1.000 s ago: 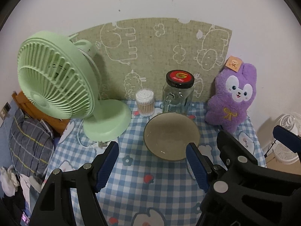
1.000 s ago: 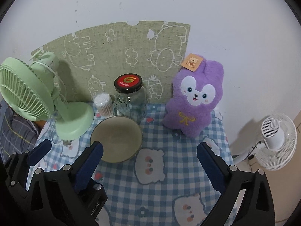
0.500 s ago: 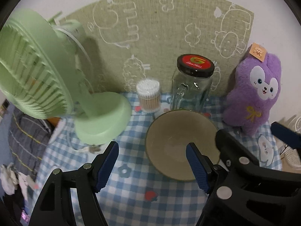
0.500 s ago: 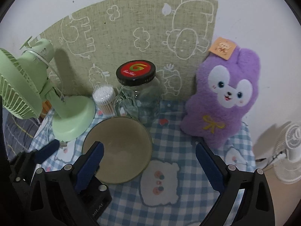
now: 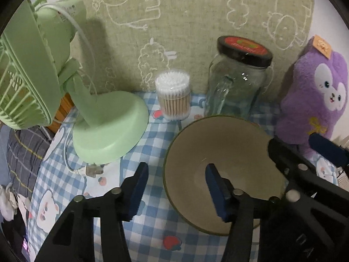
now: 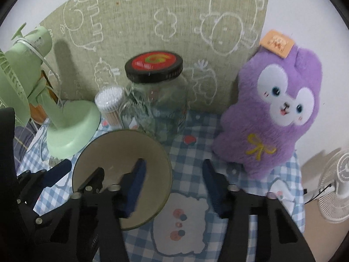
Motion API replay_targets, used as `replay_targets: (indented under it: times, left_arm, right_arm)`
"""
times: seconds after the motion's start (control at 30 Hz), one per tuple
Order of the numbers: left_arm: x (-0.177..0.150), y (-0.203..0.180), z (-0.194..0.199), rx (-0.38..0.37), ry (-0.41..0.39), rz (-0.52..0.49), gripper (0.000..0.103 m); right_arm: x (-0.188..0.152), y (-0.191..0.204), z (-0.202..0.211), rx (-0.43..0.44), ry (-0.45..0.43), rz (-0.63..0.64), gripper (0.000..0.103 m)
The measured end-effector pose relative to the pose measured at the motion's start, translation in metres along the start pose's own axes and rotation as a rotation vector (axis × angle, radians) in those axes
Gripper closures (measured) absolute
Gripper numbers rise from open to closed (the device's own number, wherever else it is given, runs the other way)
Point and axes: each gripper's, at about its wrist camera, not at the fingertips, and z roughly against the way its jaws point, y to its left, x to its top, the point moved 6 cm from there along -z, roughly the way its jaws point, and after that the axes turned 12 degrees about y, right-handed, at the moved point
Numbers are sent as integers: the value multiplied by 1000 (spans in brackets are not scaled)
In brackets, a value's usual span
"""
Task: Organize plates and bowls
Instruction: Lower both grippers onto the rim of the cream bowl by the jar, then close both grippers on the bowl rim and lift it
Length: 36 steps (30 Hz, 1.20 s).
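The bowl [image 5: 220,170] sits on the checked table [image 5: 152,229], just in front of the glass jar [image 5: 236,83], with the green fan's base [image 5: 109,131] to the bowl's left and the purple plush rabbit [image 6: 274,111] well off to its right. Both tools are down at the bowl. The left gripper [image 5: 174,187] has its jaws apart, straddling the bowl's left rim: one finger hangs outside over the cloth, the other over the bowl's inside. The right gripper [image 6: 172,181] is likewise spread, straddling the bowl's right rim.

The bowl is round, so no axis matters; what counts is that each rim lies between a pair of fingers. Neither looks clamped yet. The jar and the cotton-swab tub [image 5: 174,96] crowd the bowl's far edge, so I'd guess any lift wants to come straight up or toward the near side, where open cloth lies.
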Motion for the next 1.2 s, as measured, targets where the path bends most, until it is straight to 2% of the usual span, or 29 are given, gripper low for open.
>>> replay_targets:
  times: [0.07,0.13,0.2,0.27,0.3,0.47,1.2]
  left_arm:
    - [0,-1,-2,14,-1,-12,59]
    - [0,-2,-5,32,-6,-25,62]
    - [0,-3,-8,33,-3,-22,69]
    - [0,-1,-12,26,16,-5,74]
    - [0,0,-14,26,22,3,79]
    - [1,2,-20,24,31,16,88]
    - [-4,2,-14,28,33,6,89]
  right_arm:
    - [-1,2,-6,9,22,-2,65]
    - [-2,2,-11,20,27,-9,66]
    - [-2,2,-14,27,32,-16,76]
    - [-1,1,-16,22,38,-19,83]
    - [-1,1,-17,23,42,-21,83]
    - [0,3,-22,36,53,-31,92]
    - [-5,1,-18,6,50,-36,93]
